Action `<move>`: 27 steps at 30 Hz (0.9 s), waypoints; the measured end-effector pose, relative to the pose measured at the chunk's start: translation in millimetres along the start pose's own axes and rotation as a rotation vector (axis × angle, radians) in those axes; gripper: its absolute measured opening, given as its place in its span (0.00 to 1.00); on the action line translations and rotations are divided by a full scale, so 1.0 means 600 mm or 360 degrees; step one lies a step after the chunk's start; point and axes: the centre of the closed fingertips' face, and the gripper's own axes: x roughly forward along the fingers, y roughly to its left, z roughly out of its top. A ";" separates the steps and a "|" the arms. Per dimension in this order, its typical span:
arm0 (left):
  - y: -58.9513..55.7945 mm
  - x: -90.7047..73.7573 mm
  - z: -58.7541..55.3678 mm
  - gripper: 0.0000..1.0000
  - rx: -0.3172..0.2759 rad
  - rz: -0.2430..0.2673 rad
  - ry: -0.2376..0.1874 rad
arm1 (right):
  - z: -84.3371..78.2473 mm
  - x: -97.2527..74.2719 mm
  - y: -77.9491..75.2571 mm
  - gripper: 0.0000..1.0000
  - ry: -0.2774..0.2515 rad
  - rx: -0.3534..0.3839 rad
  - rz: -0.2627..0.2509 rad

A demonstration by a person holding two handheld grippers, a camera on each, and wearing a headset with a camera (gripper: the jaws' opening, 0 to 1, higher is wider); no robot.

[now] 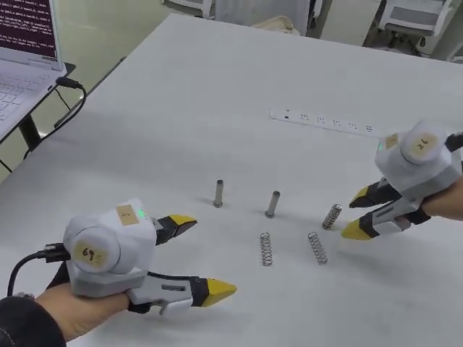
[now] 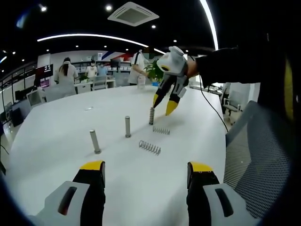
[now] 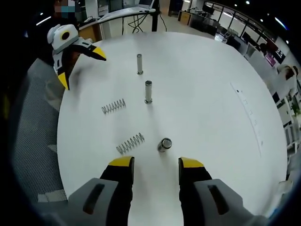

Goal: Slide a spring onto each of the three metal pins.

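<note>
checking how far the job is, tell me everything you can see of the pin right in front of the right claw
The pin stands upright on the white table, rightmost of the three in the head view. It looks like silvery metal, a short cylinder with a flat round top. A wire spring coils around it from the base almost to the top. The open right claw sits just short of it, apparently not touching.

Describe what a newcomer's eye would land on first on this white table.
Yellow-tipped jaws catch the eye: the left gripper open at the near left, the right gripper open at the right, beside a spring-covered pin. Between them two bare pins stand upright, with two loose springs lying flat in front.
</note>
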 end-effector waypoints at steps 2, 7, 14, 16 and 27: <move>0.001 -0.001 0.000 0.68 -0.0001 0.0002 -0.0003 | 0.002 -0.005 0.007 0.36 -0.0028 0.0013 -0.0007; 0.004 -0.004 0.002 0.67 -0.0007 0.0015 -0.0011 | 0.000 -0.013 0.027 0.36 -0.0083 0.0042 -0.0033; 0.008 -0.012 0.005 0.67 -0.0002 0.0034 -0.0017 | -0.014 -0.017 0.054 0.36 -0.0137 0.0109 -0.0045; 0.009 -0.013 0.007 0.67 -0.0006 0.0037 -0.0025 | -0.014 -0.018 0.059 0.36 -0.0161 0.0134 -0.0047; 0.007 -0.018 0.016 0.67 0.0008 0.0044 -0.0039 | -0.003 0.000 0.076 0.35 -0.0245 0.0224 -0.0037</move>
